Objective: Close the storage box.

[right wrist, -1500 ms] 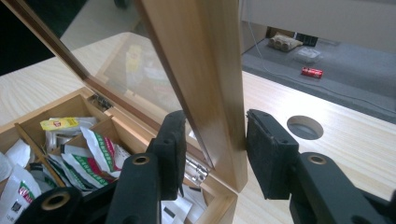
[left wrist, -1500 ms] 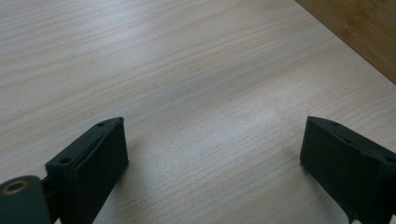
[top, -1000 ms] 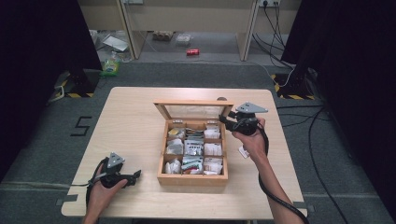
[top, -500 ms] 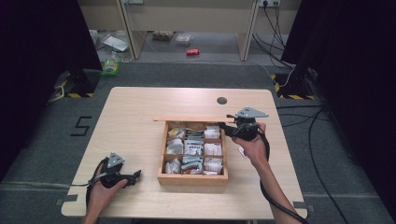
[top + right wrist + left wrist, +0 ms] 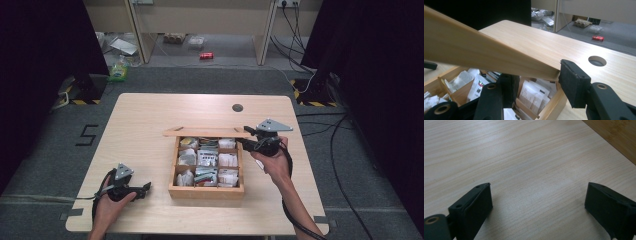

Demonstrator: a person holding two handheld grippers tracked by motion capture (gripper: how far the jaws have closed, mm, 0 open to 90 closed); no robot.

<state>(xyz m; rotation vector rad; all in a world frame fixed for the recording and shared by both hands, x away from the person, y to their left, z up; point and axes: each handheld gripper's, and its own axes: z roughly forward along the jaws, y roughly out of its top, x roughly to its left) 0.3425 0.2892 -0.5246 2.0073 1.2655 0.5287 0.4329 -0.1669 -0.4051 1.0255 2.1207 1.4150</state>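
Over the pale woodgrain surface [image 5: 150,120], the right tongs [image 5: 536,77] are straddling the flat wooden lid's [image 5: 207,132] corner above the compartmented box [image 5: 205,190], jaws just widening; the left tongs [image 5: 537,202] are lying released.

Light wooden box [image 5: 206,190], white packets [image 5: 228,160]
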